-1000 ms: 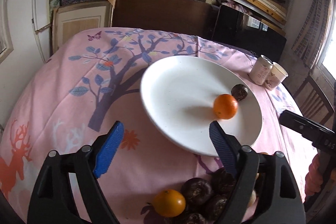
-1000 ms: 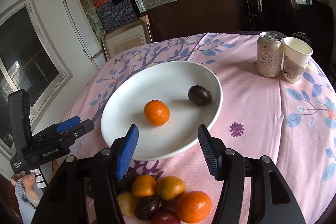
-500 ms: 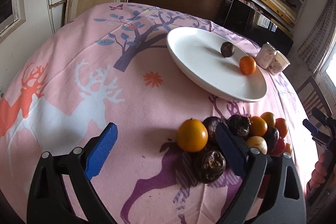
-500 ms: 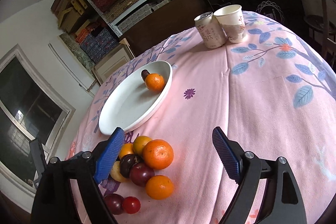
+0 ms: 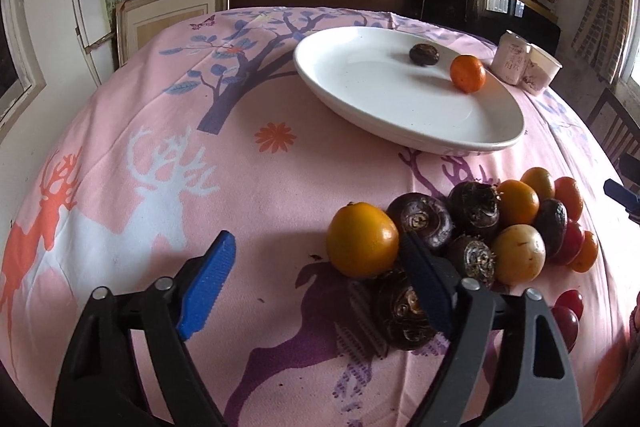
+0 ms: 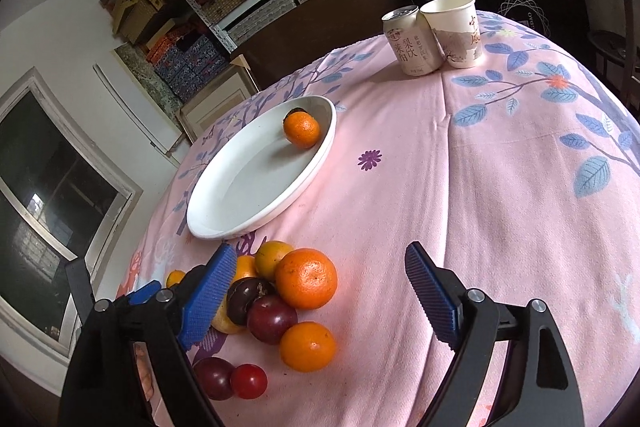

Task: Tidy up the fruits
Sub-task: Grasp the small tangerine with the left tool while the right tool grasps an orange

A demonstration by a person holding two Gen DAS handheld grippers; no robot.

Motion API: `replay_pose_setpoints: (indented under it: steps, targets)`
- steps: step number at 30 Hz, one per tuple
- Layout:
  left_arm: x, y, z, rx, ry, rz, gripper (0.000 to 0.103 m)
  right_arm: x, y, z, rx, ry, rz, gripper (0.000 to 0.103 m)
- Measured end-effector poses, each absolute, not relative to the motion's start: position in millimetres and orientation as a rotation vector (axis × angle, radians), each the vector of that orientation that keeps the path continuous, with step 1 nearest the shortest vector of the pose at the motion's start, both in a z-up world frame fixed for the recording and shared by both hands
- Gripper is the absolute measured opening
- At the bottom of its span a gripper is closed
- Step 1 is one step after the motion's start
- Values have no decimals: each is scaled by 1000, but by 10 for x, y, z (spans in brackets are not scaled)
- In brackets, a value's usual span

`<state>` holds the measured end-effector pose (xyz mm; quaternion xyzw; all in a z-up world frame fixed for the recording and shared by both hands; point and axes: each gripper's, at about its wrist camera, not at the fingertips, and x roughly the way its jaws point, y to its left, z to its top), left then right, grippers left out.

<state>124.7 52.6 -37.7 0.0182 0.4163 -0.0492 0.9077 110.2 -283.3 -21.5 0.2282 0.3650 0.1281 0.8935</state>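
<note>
A white plate [image 5: 472, 131] holds an orange [image 5: 467, 73] and a dark fruit [image 5: 424, 54]; the plate also shows in the right wrist view [image 6: 224, 223] with the orange [image 6: 302, 129]. A pile of fruit lies on the pink cloth: a yellow-orange fruit [image 5: 362, 239], dark bulbs [image 5: 420, 221], a big orange [image 6: 306, 278], a plum [image 6: 272, 319]. My left gripper [image 5: 316, 279] is open and empty, low over the cloth at the pile's left edge. My right gripper [image 6: 320, 295] is open and empty, just above the pile.
A drink can [image 6: 412, 41] and a paper cup [image 6: 456, 31] stand at the table's far side; both also show in the left wrist view [image 5: 524, 67]. Shelves with boxes and a dark cabinet stand behind the table. A chair [image 5: 616, 131] is at the right.
Both grippers pulled back from over the plate to the fruit pile. The left gripper has come down closer to the yellow-orange fruit. Both stayed open.
</note>
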Motion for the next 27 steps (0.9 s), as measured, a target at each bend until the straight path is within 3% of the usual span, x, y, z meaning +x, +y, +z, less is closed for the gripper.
replay_pose_setpoints:
  steps: [5,9,14,21,27]
  targets:
    - [1262,460,-375,60,850,-153,59,1084,-2771,-205,449,762,277,87]
    - [1272,486,-378,-1,869,-232,37,1087,-2716,-227,422,775,293,87]
    - [1274,507,-386,-21,880,-233,37,1096,-2685,-255,413,797,302,85]
    - [1322,723,-375,-68,882,-131,37,1159,-2674,-333,456,843,336,68]
    - [1323,685,-381,-36,878,-124,37,1265,-2589,-440,482,897,364,61]
